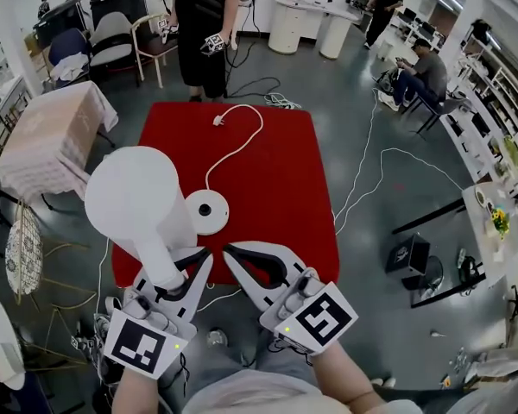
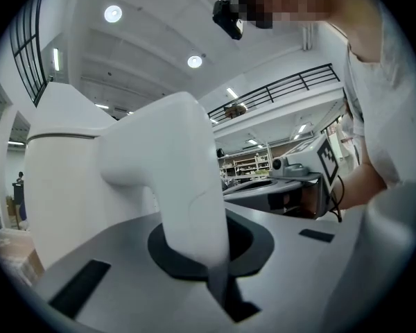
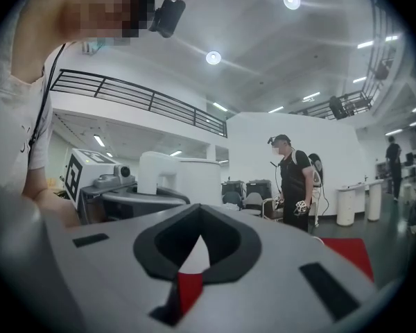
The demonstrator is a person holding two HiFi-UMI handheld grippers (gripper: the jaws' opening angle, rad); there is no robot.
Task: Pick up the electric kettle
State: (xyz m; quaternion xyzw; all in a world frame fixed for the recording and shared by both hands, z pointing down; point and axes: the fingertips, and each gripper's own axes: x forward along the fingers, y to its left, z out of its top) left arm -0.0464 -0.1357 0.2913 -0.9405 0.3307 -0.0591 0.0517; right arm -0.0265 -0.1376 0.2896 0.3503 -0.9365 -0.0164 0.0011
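A white electric kettle (image 1: 134, 198) hangs in the air over the left side of the red table (image 1: 276, 188). My left gripper (image 1: 190, 264) is shut on the kettle's handle (image 2: 187, 186), which fills the left gripper view beside the kettle body (image 2: 62, 179). The round white base (image 1: 205, 211) stays on the table, and its cord (image 1: 237, 145) runs to a plug (image 1: 217, 120) at the far edge. My right gripper (image 1: 231, 253) is shut and empty, just right of the left one. In the right gripper view, the kettle (image 3: 184, 179) shows beyond the jaws.
A person in black (image 1: 203, 24) stands at the table's far end holding another gripper. A cloth-covered table (image 1: 52, 136) and chairs (image 1: 112, 37) are at the left. Cables cross the floor at the right, near a black box (image 1: 410, 255).
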